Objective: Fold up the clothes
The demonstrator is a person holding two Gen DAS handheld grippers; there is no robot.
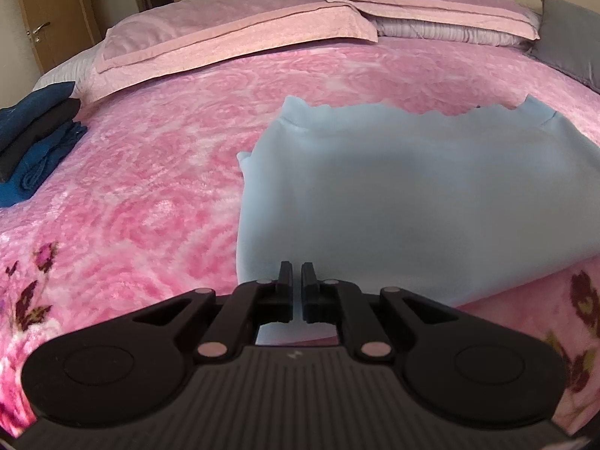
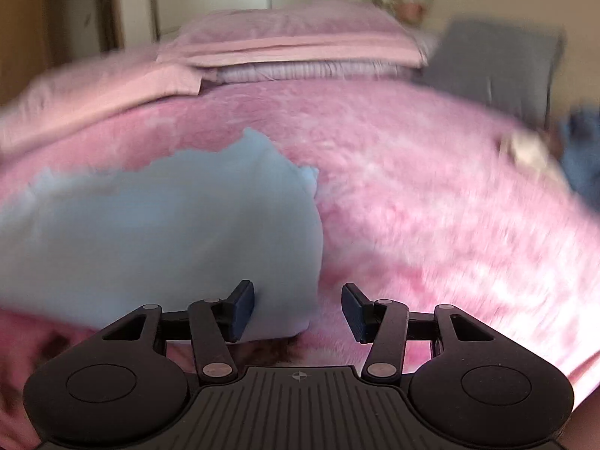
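- Bed [image 1: 157, 172] with pink fuzzy floral blanket fills both views; light blue garment [image 1: 412, 195] lies flat on it, folded into a rough rectangle, ragged far edge pointing toward the pillows.
- Left tool [image 1: 296, 273] hovers at the near left corner of the garment, pointing down at an angle; jaws almost together, only a thin slit between the fingers [image 1: 285, 281]. Blue cloth shows behind and below that slit, but can't tell if any fabric is actually pinched.
- Right tool [image 2: 298, 302] sits at the near right corner of the same garment [image 2: 157, 232]; jaws stand wide apart, nothing pressed between the pads. Left pad [image 2: 243, 309] overlaps the cloth edge in the picture, right pad is over bare blanket [image 2: 431, 206]. Garment corner lies in the gap, not gripped.
- Right wrist view is heavily motion-blurred, details soft.
- Stack of dark blue and black folded clothes [image 1: 33, 138] on the bed's far left edge, well apart from the blue garment.
- Pink pillows [image 1: 240, 33] along the head of the bed, one stacked on a pale lilac quilted layer; grey pillow [image 1: 570, 45] at the far right.
- Wooden door with handle [image 1: 37, 30] at the upper left in the left wrist view.
- Blurred blue and beige items [image 2: 532, 150] at the bed's right edge in the right wrist view, can't identify them.
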